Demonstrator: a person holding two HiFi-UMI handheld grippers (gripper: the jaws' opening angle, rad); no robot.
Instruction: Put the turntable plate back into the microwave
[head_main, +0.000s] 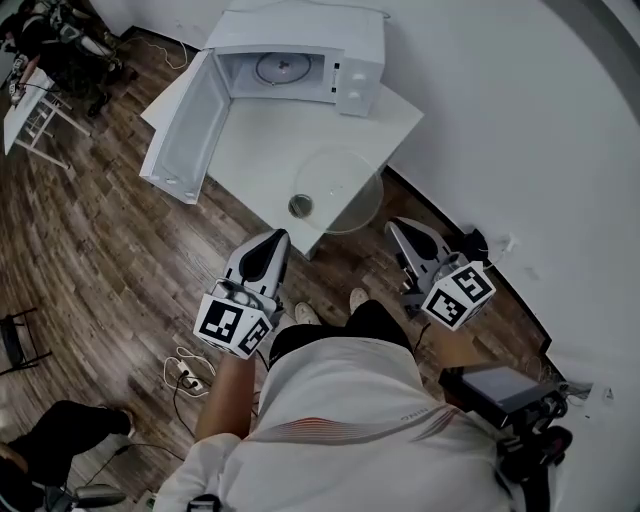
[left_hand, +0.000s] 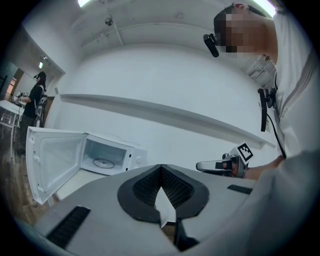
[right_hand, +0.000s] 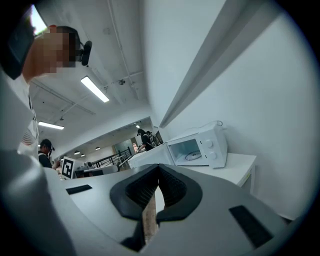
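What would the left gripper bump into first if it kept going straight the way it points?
The left gripper would probably meet the near corner of the white table, where the glass turntable plate lies. Height is hard to judge; passing above them, it would reach the white wall.

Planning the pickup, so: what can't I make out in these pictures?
- Plate: head view only; clear glass, rim faint against the white table.
- Round thing at its near rim: too small to identify.
- Ring in the microwave: too small everywhere to judge seating.
- Left tongs and right tongs: their bodies fill each gripper view's lower half; no plate shows there.
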